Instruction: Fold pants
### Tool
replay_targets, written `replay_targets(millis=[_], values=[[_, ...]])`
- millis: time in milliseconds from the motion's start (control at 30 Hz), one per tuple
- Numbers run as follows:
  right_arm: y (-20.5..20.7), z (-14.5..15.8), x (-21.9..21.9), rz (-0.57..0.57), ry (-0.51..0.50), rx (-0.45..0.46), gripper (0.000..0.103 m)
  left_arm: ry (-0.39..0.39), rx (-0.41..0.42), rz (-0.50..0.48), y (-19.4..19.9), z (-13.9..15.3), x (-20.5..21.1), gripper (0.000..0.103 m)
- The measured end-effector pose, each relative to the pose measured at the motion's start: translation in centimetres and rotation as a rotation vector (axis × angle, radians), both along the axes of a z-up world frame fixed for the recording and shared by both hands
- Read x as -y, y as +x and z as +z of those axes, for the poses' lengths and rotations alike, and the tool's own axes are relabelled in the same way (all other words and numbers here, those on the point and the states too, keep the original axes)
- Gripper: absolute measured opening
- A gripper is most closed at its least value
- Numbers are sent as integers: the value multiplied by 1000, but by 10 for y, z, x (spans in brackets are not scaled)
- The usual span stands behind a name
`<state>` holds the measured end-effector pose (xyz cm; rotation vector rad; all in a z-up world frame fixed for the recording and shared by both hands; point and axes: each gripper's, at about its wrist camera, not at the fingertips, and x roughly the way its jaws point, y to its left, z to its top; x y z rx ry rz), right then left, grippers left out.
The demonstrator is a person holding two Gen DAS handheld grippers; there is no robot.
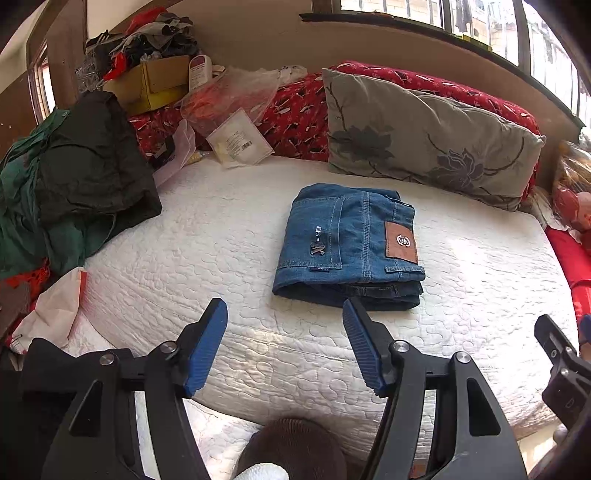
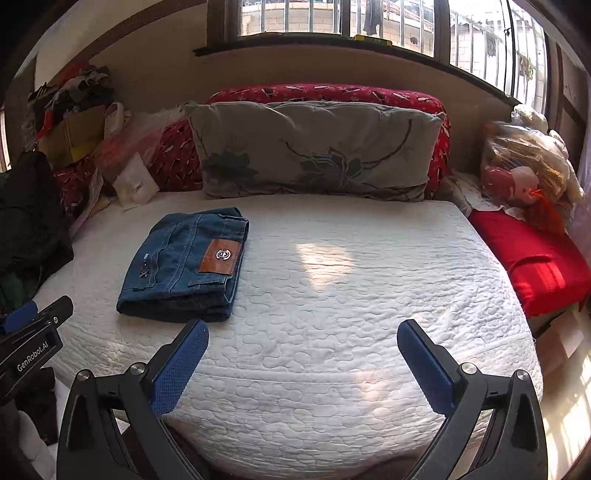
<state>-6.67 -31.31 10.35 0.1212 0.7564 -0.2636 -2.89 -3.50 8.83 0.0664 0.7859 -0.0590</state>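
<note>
The dark clothes pile (image 2: 26,229) is cut off by the left edge; lettering on the jeans (image 2: 184,266) is too small to read.

Home bedroom, quilted mattress (image 2: 332,295), floral pillow (image 2: 314,151), barred window (image 2: 332,18)

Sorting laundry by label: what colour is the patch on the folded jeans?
Brown leather patch with a round white logo, clearest in the right wrist view.

Both grippers — left gripper (image 1: 285,308), right gripper (image 2: 302,330) — empty, agape.
</note>
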Motion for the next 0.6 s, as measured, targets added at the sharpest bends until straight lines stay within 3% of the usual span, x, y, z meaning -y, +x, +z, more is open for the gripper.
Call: replay_targets(millis=[167,200,233,267,600], values=[[-6,-18,5,-1,88,-24,103,-10,94,10,-15,3,-5,65],[-7,-18,7,-3,105,-19,103,-2,115,13,-17,3,-6,68],[-8,-19,9,-7,122,-12,103,4,119,12,-17,2,-6,80],[-9,-19,11,-17,134,-9,103,6,114,9,-16,1,-7,86],[-6,-20,3,-3,130,-18,103,7,53,19,-6,-1,-6,86]])
